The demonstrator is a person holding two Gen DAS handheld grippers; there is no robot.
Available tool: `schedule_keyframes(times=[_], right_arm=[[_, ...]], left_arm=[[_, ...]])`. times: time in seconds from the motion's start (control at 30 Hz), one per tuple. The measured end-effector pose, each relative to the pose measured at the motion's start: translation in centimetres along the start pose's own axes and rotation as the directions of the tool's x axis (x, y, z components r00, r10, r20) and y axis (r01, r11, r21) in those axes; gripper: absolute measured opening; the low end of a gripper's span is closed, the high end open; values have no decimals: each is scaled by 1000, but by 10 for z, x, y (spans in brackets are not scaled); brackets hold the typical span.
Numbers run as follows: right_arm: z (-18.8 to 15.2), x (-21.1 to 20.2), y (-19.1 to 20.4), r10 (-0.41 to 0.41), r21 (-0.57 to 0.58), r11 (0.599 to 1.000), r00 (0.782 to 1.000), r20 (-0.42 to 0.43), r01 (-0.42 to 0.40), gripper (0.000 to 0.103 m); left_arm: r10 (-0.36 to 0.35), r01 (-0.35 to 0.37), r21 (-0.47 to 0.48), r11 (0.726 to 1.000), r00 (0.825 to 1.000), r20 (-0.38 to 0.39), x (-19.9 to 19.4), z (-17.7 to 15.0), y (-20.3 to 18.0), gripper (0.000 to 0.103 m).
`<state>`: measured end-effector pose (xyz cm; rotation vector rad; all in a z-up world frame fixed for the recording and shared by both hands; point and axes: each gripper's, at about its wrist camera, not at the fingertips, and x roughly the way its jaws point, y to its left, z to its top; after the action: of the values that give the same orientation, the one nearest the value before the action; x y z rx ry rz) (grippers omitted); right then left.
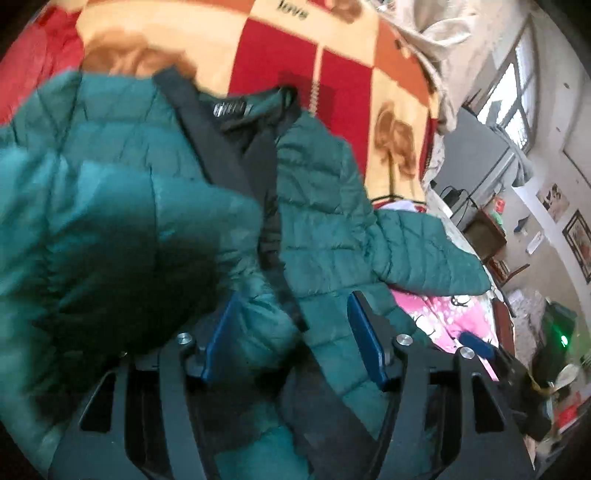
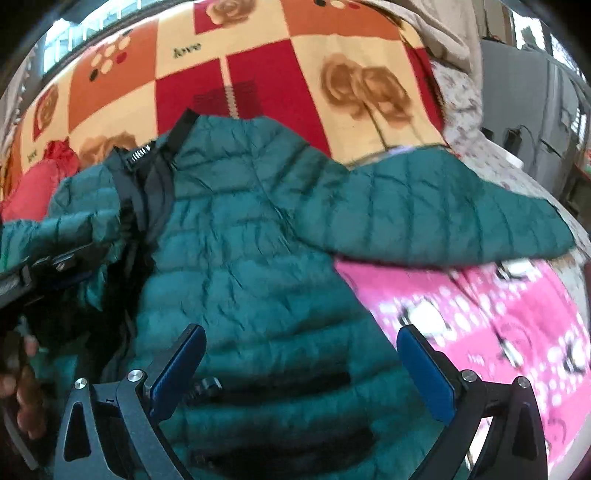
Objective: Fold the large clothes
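Grippers [image 1: 291, 339] [image 2: 301, 369] hover spread-fingered above teal jacket [image 2: 258, 240]; both tilted downward.

Bed: checkered rose blanket [image 2: 332, 55], pink printed sheet [image 2: 498, 332]; green puffer jacket [image 2: 258, 258] spread across both.

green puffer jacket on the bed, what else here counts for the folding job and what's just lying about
Part of the job:
green puffer jacket
left gripper, open
right gripper, open

Just lying about:
red garment
checkered rose blanket
pink cartoon sheet
beige cloth
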<state>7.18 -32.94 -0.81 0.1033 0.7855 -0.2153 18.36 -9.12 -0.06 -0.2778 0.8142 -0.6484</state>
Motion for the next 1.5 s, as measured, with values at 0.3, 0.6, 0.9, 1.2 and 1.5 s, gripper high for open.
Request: schedule_keyframes(times=[0.3, 0.6, 0.9, 1.2, 1.5], right_arm=[[50, 26, 52, 488, 40, 872, 872, 17, -489, 103], [50, 73, 124, 647, -76, 745, 746, -159, -663, 87], [32, 86, 137, 692, -83, 690, 690, -211, -719, 45], [60, 48, 88, 628, -74, 776, 778, -2, -626, 13], [80, 55, -18, 397, 113, 902, 903, 161, -417, 13]], left_arm=[[503, -459, -205, 864, 786, 359, -117, 7, 23, 61], [615, -507, -390, 768, 754, 231, -113, -6, 87, 61], [627, -505, -455, 733, 761, 165, -104, -13, 106, 61], [556, -428, -409, 806, 784, 276, -118, -6, 89, 61], [510, -403, -323, 856, 757, 409, -129, -2, 59, 66]])
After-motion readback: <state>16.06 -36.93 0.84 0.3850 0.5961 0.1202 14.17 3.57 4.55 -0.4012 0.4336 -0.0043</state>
